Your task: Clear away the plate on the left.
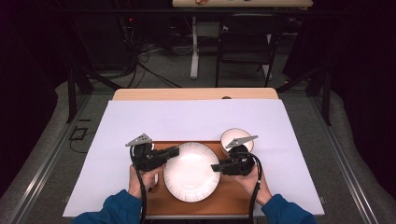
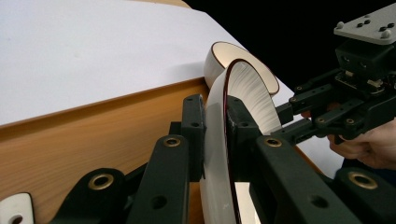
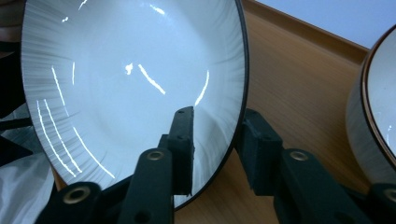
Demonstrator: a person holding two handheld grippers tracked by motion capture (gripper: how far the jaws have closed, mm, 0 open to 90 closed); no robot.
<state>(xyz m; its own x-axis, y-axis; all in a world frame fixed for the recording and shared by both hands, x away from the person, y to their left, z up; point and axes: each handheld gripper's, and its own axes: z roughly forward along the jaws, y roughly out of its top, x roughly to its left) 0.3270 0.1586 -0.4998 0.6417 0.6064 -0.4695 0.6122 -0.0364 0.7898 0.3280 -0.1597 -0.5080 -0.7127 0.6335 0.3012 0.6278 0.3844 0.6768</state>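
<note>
A large white plate [image 1: 191,171] with a dark rim is gripped at opposite edges by both tongs. The left gripper [image 1: 173,151] is clenched on the plate's left rim; in the left gripper view the rim [image 2: 219,140] is seen edge-on, pinched between the two black jaws, one pad on the underside and one on the upper face. The right gripper [image 1: 215,167] is set on the plate's right rim: in the right gripper view one jaw lies over the glossy upper face [image 3: 135,79] and the other sits just outside and below the edge, so the rim is grasped between them. The plate is thus held between the two tongs, above a wooden board [image 1: 233,193] that lies on a white sheet [image 1: 187,121] covering the table. A small bowl [image 1: 236,136] with a brown rim is found just beyond the right gripper, touching or nearly touching the board's far corner; from the left gripper it is seen past the plate's far edge [image 2: 224,58], and from the right gripper it appears close by at the outer jaw's side [image 3: 373,121]. Each gripper is carried by a hand in a blue sleeve [image 1: 109,210].
</note>
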